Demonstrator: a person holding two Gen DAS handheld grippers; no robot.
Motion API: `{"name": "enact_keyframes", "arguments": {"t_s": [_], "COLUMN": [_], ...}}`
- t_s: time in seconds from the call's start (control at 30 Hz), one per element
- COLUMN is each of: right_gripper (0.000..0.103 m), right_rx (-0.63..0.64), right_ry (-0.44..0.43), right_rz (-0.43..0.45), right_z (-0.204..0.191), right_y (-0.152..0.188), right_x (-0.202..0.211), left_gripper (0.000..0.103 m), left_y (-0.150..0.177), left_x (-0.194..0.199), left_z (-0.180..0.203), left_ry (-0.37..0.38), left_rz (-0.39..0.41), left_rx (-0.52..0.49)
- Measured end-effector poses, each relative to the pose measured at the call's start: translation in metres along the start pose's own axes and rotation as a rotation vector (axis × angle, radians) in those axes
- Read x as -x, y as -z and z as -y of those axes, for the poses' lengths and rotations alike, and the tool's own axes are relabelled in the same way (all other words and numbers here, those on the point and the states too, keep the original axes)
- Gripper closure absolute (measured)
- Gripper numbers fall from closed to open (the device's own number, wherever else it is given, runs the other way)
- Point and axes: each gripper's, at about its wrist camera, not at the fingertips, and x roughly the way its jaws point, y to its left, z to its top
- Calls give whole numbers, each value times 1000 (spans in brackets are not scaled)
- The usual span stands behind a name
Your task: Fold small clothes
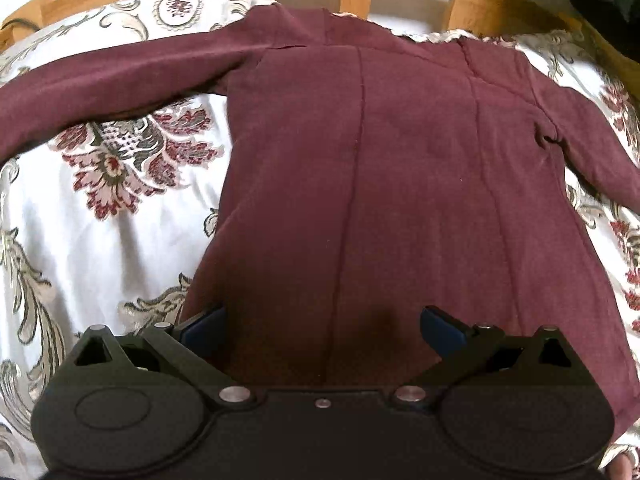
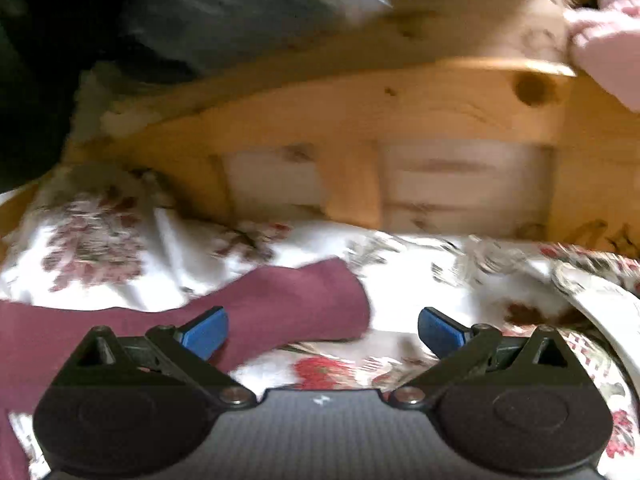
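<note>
Maroon top [image 1: 400, 168] lies spread flat on the floral bedspread [image 1: 100, 240], both sleeves out, no fold made yet. Left gripper [image 1: 322, 322] hovers over the hem, jaws wide apart, empty. Right gripper [image 2: 323, 326] gapes too, above the sleeve cuff [image 2: 320, 300]. Everything's left to do.

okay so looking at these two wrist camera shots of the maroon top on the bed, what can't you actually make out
- Left wrist view: the maroon top has its bottom hem hidden behind the left hand-held gripper; its long sleeve runs off the left edge, cuff unseen.
- Right wrist view: motion blur smears the wooden bed frame and floral bedspread.
- Right wrist view: dark shapes at top left are unidentifiable.
- Right wrist view: the sleeve's near part sits behind the right hand-held gripper.
</note>
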Motion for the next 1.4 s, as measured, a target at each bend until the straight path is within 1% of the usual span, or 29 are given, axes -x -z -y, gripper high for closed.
{"name": "enact_keyframes", "arguments": {"t_s": [0.03, 0.1, 0.23, 0.3, 0.33, 0.4, 0.43, 0.5, 0.57, 0.67, 0.73, 0.77, 0.83, 1.0, 1.13, 1.2, 1.23, 1.3, 1.4], "right_gripper": [0, 0, 0, 1, 4, 20, 24, 40, 51, 81, 86, 91, 93, 93, 93, 93, 93, 93, 93], "right_rx": [-10, -14, -69, -39, -24, 5, 6, 4, -1, 9, 23, 34, 69, 170, 294, 381, 408, 504, 619], "right_ry": [16, 20, -17, -1, 4, -7, -20, -32, -41, -51, -61, -83, -103, -164, -249, -308, -344, -426, -558], "right_rz": [-13, -12, -10, -24, -34, -33, -31, -25, -17, 19, 44, 60, 89, 197, 285, 332, 333, 373, 397], "right_z": [2, 5, 15, 11, 8, 3, 2, 1, 1, -1, -3, -5, -12, -31, -58, -77, -86, -110, -140], "right_y": [0, -1, -2, -1, 0, 2, 1, 1, 0, -1, -2, -2, -2, -2, 7, 16, 22, 36, 62], "right_x": [-2, -5, -8, -13, -15, -14, -13, -11, -9, -3, 2, 5, 10, 31, 55, 70, 78, 96, 125], "left_gripper": [1, 1, 1, 1, 1, 1, 1, 1, 1, 1, 1, 1, 1, 1, 1, 1, 1, 1, 1], "left_y": [1, 2, 4, 5, 5, 4, 5, 5, 4, 5, 5, 6, 6, 6, 7, 7, 7, 8, 7], "left_x": [2, 5, 9, 9, 9, 8, 7, 6, 4, 2, 0, 0, -1, -1, -1, 0, 1, 2, 5], "left_z": [0, 1, 4, 5, 5, 7, 7, 7, 7, 5, 3, 3, 1, 1, 3, 2, 2, 0, -4], "left_ry": [5, 20, 32, 30, 29, 26, 26, 26, 21, 5, -13, -20, -29, -35, -42, -38, -34, -32, -25], "left_rz": [9, 15, 23, 23, 21, 15, 13, 9, -4, -23, -37, -42, -49, -58, -61, -60, -60, -58, -51], "left_rx": [9, 16, 16, 10, 6, 0, -2, -4, -6, -8, -8, -7, -7, -15, -16, -3, 1, 14, 42]}}
